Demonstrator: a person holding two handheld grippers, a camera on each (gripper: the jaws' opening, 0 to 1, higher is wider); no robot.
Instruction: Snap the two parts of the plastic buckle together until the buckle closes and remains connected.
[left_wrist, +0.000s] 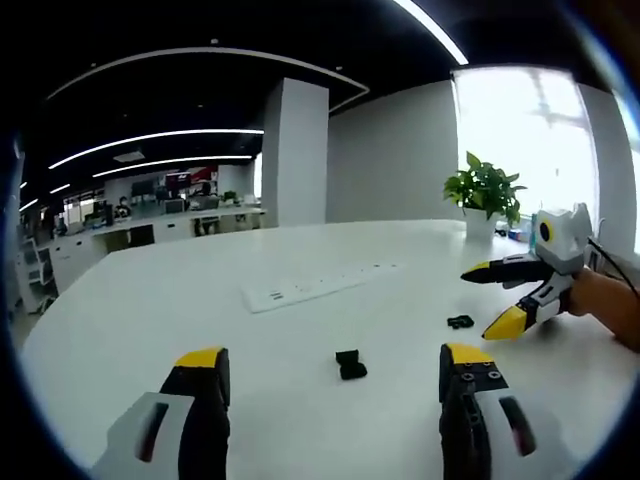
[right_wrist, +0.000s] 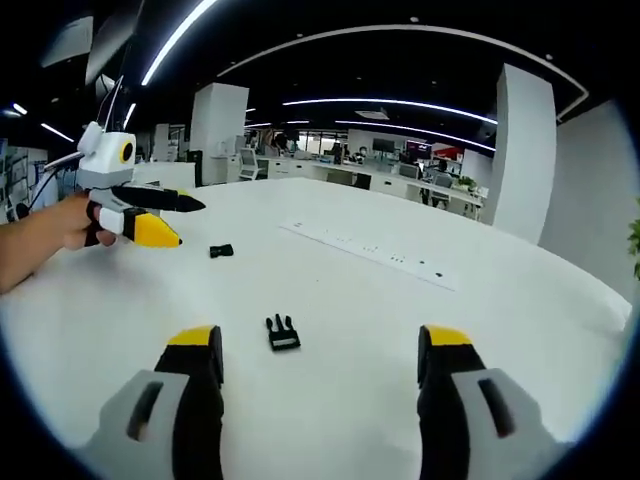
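- Left gripper (left_wrist: 335, 358): jaws spread wide apart, gripping nothing, low over the white table (left_wrist: 150, 300).
- Right gripper (right_wrist: 320, 337): jaws spread wide too, nothing between them, also low over the table (right_wrist: 520, 330).
- Pronged buckle part (right_wrist: 282, 333): small and black, lying flat on the table, just ahead of the right gripper and between its two jaws in the right gripper view.
- Same pronged buckle part (left_wrist: 460, 321) in the left gripper view: on the table near the yellow tips of the right gripper (left_wrist: 490, 298).
- Other buckle part (left_wrist: 350, 364): small and black, lying on the table just ahead of the left gripper, between its jaws.
- Same other buckle part (right_wrist: 221, 250) in the right gripper view: on the table close to the left gripper (right_wrist: 185, 222).
- Two buckle parts: well apart, not snapped together.
- Hand (right_wrist: 60, 235): wrapped around the left gripper's handle.
- Long white power strip (left_wrist: 310, 285): flat on the table, farther back than both buckle parts.
- Green plant (left_wrist: 485, 190): at the far edge of the table, by the bright window.
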